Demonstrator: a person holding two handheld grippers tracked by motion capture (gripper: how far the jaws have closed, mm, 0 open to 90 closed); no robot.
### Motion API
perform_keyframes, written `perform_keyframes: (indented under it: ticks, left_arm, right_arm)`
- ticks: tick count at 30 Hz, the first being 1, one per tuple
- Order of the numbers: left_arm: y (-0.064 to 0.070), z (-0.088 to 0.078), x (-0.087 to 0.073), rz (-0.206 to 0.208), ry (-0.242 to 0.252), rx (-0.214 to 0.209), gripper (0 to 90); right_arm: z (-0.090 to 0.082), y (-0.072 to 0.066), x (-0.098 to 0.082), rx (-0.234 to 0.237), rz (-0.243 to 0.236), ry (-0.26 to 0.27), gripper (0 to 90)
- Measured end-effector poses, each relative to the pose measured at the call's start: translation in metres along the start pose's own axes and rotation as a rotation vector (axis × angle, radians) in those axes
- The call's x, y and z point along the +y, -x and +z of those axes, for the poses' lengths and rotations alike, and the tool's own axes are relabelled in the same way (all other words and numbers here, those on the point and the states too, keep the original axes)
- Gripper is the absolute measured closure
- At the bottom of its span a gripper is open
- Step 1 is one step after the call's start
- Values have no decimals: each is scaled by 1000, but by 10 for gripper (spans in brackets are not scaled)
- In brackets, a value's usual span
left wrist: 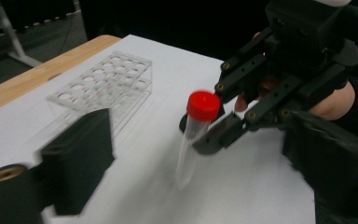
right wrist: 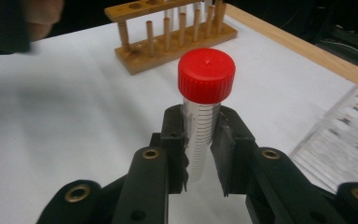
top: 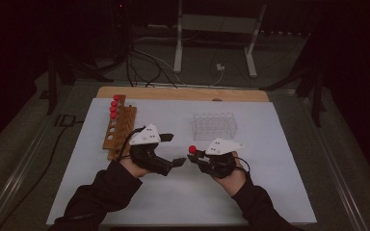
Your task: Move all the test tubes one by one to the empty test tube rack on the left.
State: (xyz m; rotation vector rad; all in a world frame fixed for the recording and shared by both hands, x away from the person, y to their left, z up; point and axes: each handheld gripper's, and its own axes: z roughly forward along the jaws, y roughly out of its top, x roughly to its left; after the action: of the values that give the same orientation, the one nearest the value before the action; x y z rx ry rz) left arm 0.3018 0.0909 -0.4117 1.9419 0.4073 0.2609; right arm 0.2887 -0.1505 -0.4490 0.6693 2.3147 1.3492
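Clamping a clear plastic tube with red ribbed screw cap (right wrist: 200, 116), the right gripper (top: 197, 155) pinches it just below the cap; tube stands upright over the white sheet (top: 270, 144), printed black graduation ticks on its wall, numbers unreadable. Jaws are matte black plastic with brass inserts. Left gripper (top: 176, 149) sits just beside it, jaws spread, nothing between them. Wooden peg rack (top: 120, 130) with four red-capped tubes stands behind the left hand; clear acrylic grid rack (top: 214, 126) is behind the right.
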Motion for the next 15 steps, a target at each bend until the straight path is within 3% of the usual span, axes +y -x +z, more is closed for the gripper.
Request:
perform_keyframes:
  ticks: [2, 9, 15]
  left_arm:
    - [0, 5, 1, 5, -1, -11, 178]
    - [4, 21, 3, 31, -8, -49, 442]
    - [5, 28, 2, 57, -21, -43, 619]
  right_arm:
    - [2, -3, 0, 12, -6, -6, 752]
    - [2, -6, 1, 23, -12, -4, 753]
    - [0, -7, 2, 22, -13, -1, 752]
